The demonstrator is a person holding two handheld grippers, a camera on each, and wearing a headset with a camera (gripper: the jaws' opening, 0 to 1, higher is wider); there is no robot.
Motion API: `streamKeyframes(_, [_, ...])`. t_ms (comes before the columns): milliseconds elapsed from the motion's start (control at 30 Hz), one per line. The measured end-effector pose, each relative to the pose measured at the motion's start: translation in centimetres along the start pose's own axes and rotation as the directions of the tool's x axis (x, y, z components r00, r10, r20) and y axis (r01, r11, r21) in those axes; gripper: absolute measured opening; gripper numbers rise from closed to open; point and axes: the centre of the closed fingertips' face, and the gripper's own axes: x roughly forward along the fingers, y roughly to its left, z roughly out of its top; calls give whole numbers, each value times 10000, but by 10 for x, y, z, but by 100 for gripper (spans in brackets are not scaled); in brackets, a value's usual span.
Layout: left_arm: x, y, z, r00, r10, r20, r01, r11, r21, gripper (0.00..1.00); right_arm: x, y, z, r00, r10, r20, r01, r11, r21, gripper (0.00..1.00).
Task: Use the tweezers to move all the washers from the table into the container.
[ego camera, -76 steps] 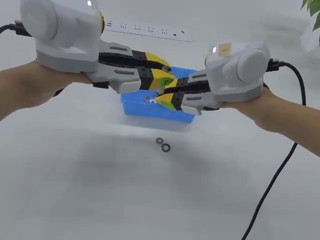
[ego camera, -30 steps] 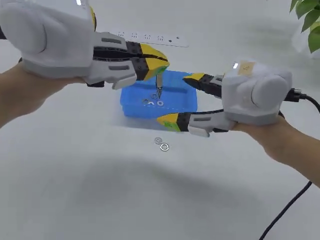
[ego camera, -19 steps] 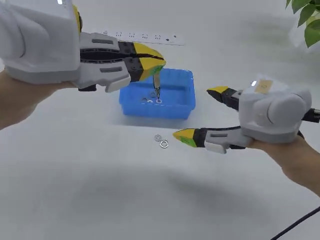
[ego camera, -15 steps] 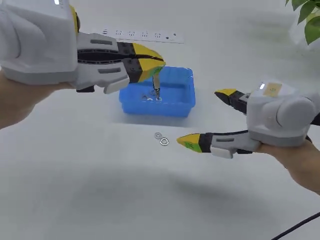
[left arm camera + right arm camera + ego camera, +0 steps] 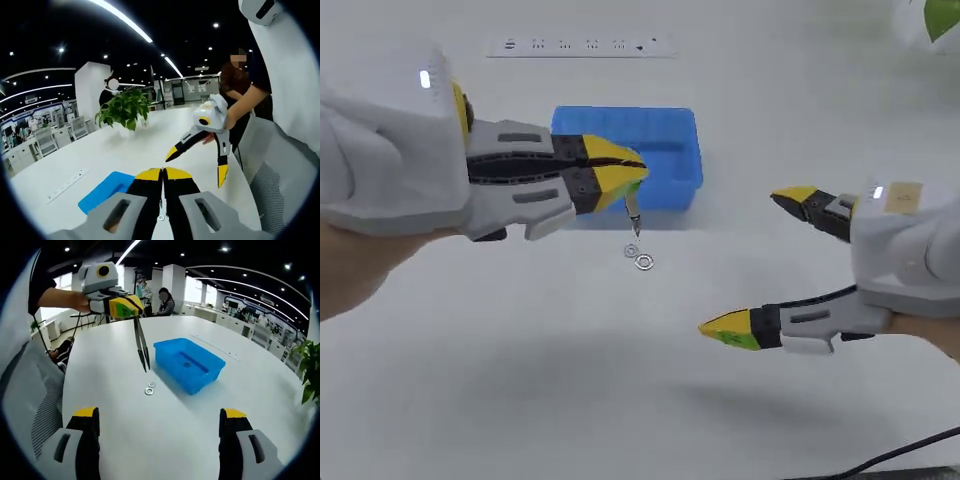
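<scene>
- Two small silver ring washers (image 5: 638, 257) lie side by side on the white table (image 5: 520, 380), just before the blue container (image 5: 625, 130).
- Thin metal tweezers (image 5: 633, 213) hang tips-down by the container's front wall, pinched between the left gripper's (image 5: 638, 178) closed jaws.
- The right gripper (image 5: 745, 262), front-right of the container, has its jaws wide apart.

White worktable (image 5: 520, 400); power strip (image 5: 582, 46) at far edge; potted plant (image 5: 124, 111); open-plan office, ceiling light strips (image 5: 127, 22).

Two washers (image 5: 644, 262) lie on the table (image 5: 520, 400) — just before the container (image 5: 670, 195).
</scene>
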Motion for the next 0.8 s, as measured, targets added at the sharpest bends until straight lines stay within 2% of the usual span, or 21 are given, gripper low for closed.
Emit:
streamKeyframes(100, [2,-3,-9,10000,-15,-32,15,9999,-127,4,-2,3,0,9997,206,119,-209,9994,285,100])
streamKeyframes(233, [2,-5,-14,9997,111,223,-110,9999,-48,4,-2,7,-1,9992,330,223,-341,9982,496,100])
streamKeyframes(333, [3,-8,-23,9999,76,99,-73,9996,-271,4,-4,10,-2,9977,603,315,-618,9968,505,100])
streamKeyframes(500, [10,-15,-31,9998,-171,-64,168,9991,-382,4,-7,2,-8,9980,545,318,-565,9961,676,100])
streamKeyframes(733, [19,-10,-31,9999,-124,10,124,9986,-509,4,-8,1,-5,9959,598,682,-668,9920,1068,99])
streamKeyframes(800, [20,-10,-33,9997,-193,-140,185,9984,-530,4,-7,3,-6,9957,645,667,-715,9916,1077,99])
